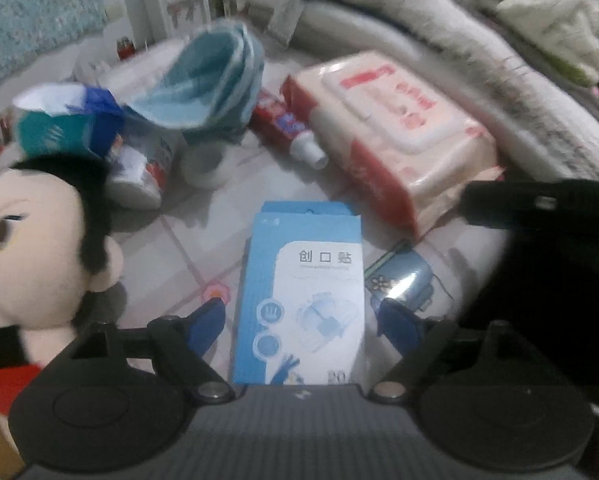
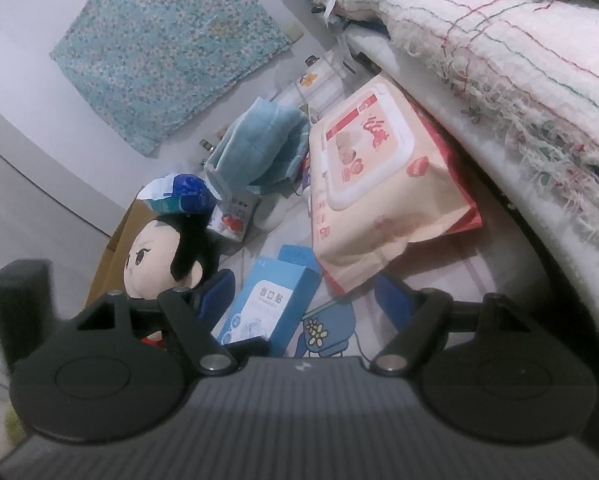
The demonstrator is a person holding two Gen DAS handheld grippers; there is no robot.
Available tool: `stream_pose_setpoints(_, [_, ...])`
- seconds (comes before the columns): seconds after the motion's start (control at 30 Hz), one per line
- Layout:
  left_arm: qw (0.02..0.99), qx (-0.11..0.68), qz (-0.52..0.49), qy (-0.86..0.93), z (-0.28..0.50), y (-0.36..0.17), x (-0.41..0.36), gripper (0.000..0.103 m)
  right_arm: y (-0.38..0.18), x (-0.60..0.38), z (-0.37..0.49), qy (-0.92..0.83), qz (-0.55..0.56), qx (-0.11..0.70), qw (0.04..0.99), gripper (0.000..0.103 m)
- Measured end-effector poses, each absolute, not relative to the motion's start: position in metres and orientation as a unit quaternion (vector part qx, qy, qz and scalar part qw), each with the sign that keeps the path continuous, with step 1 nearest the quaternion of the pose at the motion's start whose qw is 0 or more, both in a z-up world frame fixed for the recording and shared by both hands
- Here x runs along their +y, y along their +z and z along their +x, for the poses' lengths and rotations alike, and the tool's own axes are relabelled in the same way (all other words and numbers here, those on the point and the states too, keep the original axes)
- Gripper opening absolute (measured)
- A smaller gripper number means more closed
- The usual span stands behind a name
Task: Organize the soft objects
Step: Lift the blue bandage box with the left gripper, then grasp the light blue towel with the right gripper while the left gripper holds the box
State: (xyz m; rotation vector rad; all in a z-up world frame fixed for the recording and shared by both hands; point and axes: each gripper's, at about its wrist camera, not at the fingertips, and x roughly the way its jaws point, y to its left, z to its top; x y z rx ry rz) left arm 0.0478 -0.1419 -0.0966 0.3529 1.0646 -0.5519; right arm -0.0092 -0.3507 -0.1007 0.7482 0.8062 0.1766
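Observation:
A blue and white box of plasters (image 1: 303, 292) lies flat on the patterned cloth, straight between the fingers of my left gripper (image 1: 304, 316). The jaws stand open with a gap on each side of the box. A plush doll (image 1: 39, 240) with black hair and a red top leans in at the left. My right gripper (image 2: 305, 296) hangs open above the same box (image 2: 267, 304) with nothing in its grasp; the doll (image 2: 159, 256) is just left of its left finger. A peach pack of wet wipes (image 1: 395, 132) (image 2: 375, 184) lies behind the box.
A pile of blue cloth (image 1: 207, 80) (image 2: 259, 148), a blue tissue pack (image 1: 67, 120), a red toothpaste tube (image 1: 287, 124) and small packets crowd the back. Folded blankets (image 1: 459, 40) (image 2: 499, 40) wall off the right side. A cardboard edge (image 2: 107, 264) sits behind the doll.

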Motion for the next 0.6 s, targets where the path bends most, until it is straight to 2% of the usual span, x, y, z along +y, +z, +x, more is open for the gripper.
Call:
stream_pose_setpoints(0.1, [0.798,0.523,0.156,-0.255,0.065,-0.112,-0.145,0.083,-0.099,-0.352,-0.01,0.083,0.351,0.382,0.851,0.077])
stream_pose_setpoints(0.17, [0.796,0.531,0.148,-0.249,0.071,-0.119,-0.143,0.073,-0.097,-0.354,-0.011,0.083,0.347,0.382,0.853,0.077])
stream_pose_setpoints(0.5, [0.828,0.52,0.084,-0.195,0.073,-0.119,-0.1,0.072,-0.066,-0.34,0.037,0.127,0.281,0.384,0.87,0.082])
stream_pose_setpoints(0.6, [0.832,0.515,0.07,-0.192,0.071,-0.118,-0.089,0.072,-0.042,-0.328,0.073,0.165,0.212,0.365,0.892,0.094])
